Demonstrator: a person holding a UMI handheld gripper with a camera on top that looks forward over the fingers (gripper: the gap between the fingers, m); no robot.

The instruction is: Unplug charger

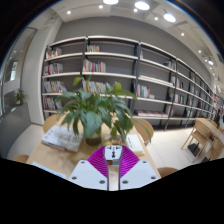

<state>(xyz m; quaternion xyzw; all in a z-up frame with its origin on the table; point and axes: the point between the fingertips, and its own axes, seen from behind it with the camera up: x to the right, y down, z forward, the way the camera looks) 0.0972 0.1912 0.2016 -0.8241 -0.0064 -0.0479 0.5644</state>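
gripper (113,158): fingers pressed together, nothing between | potted plant (92,108) on table (50,155) just ahead | bookshelves (120,75) beyond

We see long bookshelves (120,75) lining the far wall — partly filled. Ceiling lights (142,6) glow overhead, and a leafy potted plant (92,108) stands on the wooden tabletop (45,152).

Gripper (113,166) at bottom centre of frame, fingers close together, narrow gap between. Worktop (50,158) directly beyond fingers, spanning lower middle. Potted plant (93,108) on worktop, centre frame, just ahead of fingers. Stack of papers (62,137) on worktop, left of plant. Bookshelves (120,75) behind plant, across middle frame, running left to right. Chair (208,137) at right of frame. Ceiling lights (142,6) at top.
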